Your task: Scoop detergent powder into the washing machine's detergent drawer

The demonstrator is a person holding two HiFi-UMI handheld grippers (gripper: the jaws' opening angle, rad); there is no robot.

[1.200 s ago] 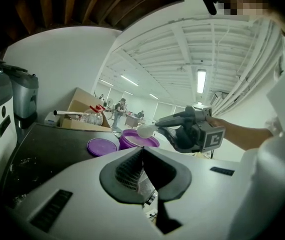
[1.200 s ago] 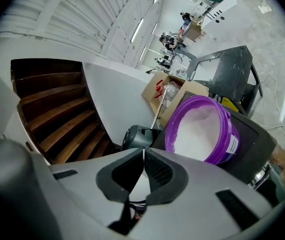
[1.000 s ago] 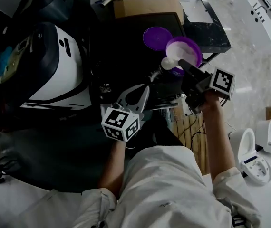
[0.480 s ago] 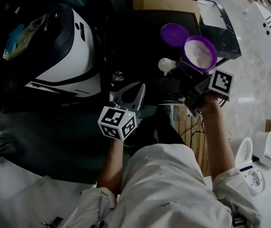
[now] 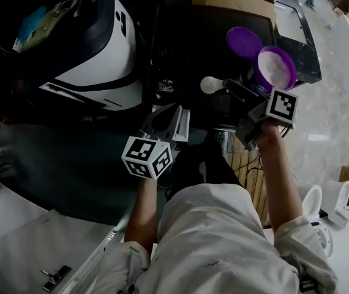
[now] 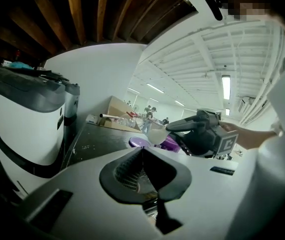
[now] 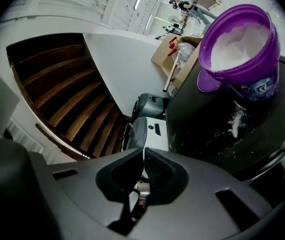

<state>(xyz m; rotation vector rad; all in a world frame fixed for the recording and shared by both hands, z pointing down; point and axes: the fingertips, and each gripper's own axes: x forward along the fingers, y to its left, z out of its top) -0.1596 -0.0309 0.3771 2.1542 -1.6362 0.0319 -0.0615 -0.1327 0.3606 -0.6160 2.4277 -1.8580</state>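
The right gripper [image 5: 229,87] is clenched on the white scoop [image 5: 210,85], whose bowl juts beyond its fingertips, just left of the open purple detergent tub [image 5: 277,67], while the left gripper [image 6: 142,151] is closed on nothing.

Dim, underexposed head view; fisheye-warped gripper views, bright ceiling lights [image 6: 226,81].

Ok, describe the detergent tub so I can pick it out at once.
Find the black top right of the white washing machine, in the head view. Near its right edge stands the detergent tub, open and purple. Unlike the flat purple lid beside it, it is deep and full of white powder.
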